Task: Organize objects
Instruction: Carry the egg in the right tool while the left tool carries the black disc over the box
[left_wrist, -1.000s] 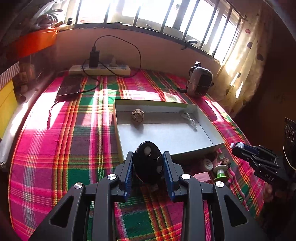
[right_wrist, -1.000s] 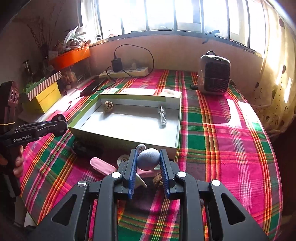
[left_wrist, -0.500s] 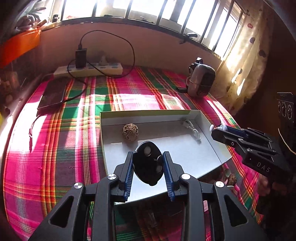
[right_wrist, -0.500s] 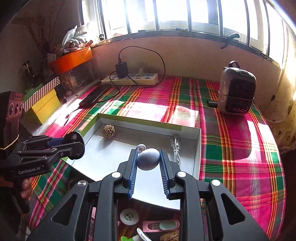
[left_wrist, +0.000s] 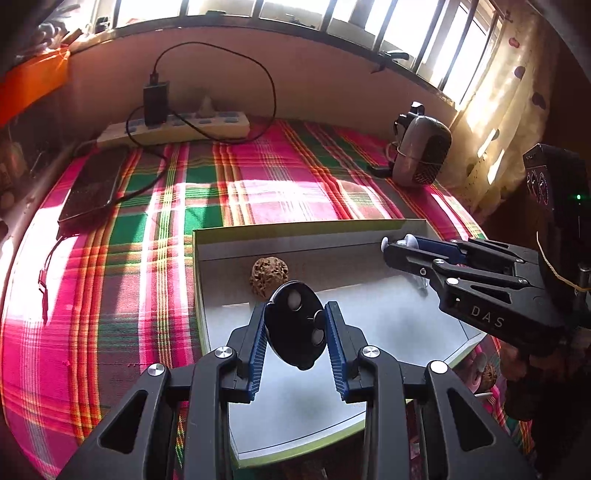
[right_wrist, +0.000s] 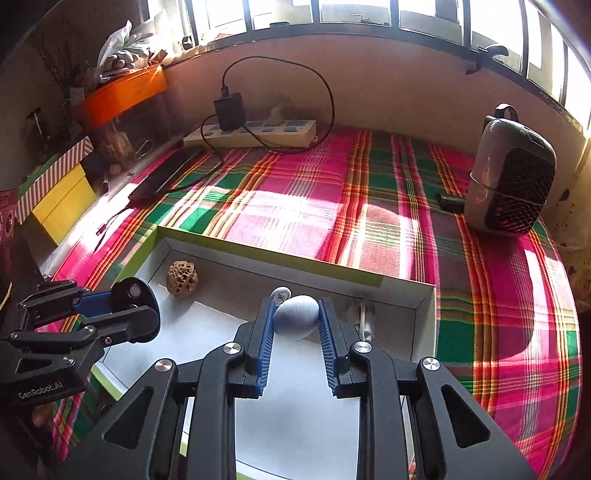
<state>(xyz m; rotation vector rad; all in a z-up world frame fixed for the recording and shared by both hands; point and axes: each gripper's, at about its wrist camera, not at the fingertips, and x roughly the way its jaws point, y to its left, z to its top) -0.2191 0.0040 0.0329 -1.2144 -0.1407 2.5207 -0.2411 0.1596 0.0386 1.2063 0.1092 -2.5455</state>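
My left claw (left_wrist: 295, 326) is clamped on a black oval disc (left_wrist: 295, 325), holding it on edge above the near half of the tray (left_wrist: 280, 236). The tray is my landmark: white inside, green-edged, sitting on the plaid cloth (left_wrist: 129, 258). My right claw (right_wrist: 295, 319) grips a grey-blue egg (right_wrist: 296, 316), pinched between the blue pads over the tray's far side. Inside the tray, a walnut (right_wrist: 181, 277) lies near the far left corner, and a white cable (right_wrist: 365, 319) lies near the far right corner. Beyond the tray, a power strip (right_wrist: 255, 134) sits by the wall with a black charger (right_wrist: 229, 110) plugged into it. Left of that, beyond the tray's left corner, there's a dark phone (left_wrist: 92, 184) lying flat. To the tray's far right stands a small heater (right_wrist: 511, 188). In the left view, a second walnut (left_wrist: 487, 376) shows just off the tray's near right corner.
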